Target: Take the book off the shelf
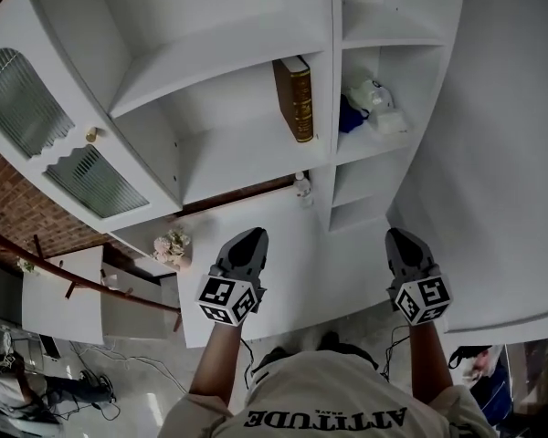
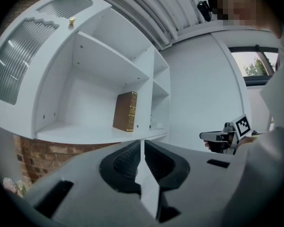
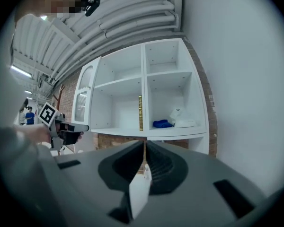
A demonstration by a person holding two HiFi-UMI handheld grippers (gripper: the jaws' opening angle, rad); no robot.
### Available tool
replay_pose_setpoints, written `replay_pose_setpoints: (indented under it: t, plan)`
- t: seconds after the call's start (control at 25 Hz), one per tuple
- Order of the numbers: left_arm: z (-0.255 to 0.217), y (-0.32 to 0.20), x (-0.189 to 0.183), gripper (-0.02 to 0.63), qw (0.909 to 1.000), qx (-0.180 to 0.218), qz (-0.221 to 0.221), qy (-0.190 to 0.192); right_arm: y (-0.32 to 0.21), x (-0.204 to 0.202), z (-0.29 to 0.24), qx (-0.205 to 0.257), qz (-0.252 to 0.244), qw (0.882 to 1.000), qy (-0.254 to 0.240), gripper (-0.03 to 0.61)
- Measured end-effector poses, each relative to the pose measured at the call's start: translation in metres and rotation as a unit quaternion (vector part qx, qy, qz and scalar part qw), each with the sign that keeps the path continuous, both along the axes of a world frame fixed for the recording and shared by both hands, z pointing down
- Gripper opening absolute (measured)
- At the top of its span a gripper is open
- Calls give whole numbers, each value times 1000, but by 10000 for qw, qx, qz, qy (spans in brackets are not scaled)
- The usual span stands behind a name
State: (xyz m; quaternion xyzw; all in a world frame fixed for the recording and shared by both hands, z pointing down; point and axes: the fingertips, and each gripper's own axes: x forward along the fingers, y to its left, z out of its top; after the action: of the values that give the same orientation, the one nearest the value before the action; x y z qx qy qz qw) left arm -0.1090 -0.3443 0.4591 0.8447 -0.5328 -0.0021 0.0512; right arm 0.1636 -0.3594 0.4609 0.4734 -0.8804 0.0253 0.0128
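A: Zero progress yet: left hand-held gripper (image 1: 249,239) pinched shut, empty, well short of shelf (image 1: 242,158).

B: Untouched book (image 1: 294,99) upright against divider (image 1: 334,80); right hand-held gripper (image 1: 401,239) likewise closed, empty. Reach, grasp, removal all left.

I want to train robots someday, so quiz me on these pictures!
1. True or false: the book lies flat on its shelf.
2. The left gripper and the right gripper are both: A wide open, B shut and empty, C gripping the book.
3. Right of the book, what colour is the bundle beside the white thing?
Key: 1 false, it stands upright; 2 B; 3 blue.
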Motion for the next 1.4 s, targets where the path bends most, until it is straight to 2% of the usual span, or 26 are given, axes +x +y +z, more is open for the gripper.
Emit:
replay_pose_setpoints:
  t: [0.4, 0.88, 0.92, 1.04, 1.24, 1.4]
  plan:
    - [-48, -48, 33, 28, 9991, 385, -16, -175, -21, 13, 9, -31, -419, 9991, 38, 34]
    - [-88, -120, 46, 29, 9987, 383, 172, -299, -22, 26, 17, -170, -271, 9995, -30, 34]
    - [-91, -128, 45, 36, 9986, 378, 186, -306, -22, 27, 17, -180, -219, 9996, -30, 34]
    - [-97, -152, 42, 110, 9986, 328, 234, -354, -23, 32, 12, -159, -48, 9999, -19, 34]
    - [-99, -197, 41, 183, 9983, 165, 260, -487, -25, 42, 1, -75, 205, 9998, 25, 34]
    - [-94, -231, 46, 240, 9972, -45, 458, -582, -28, 51, -4, -19, 386, 9992, 83, 34]
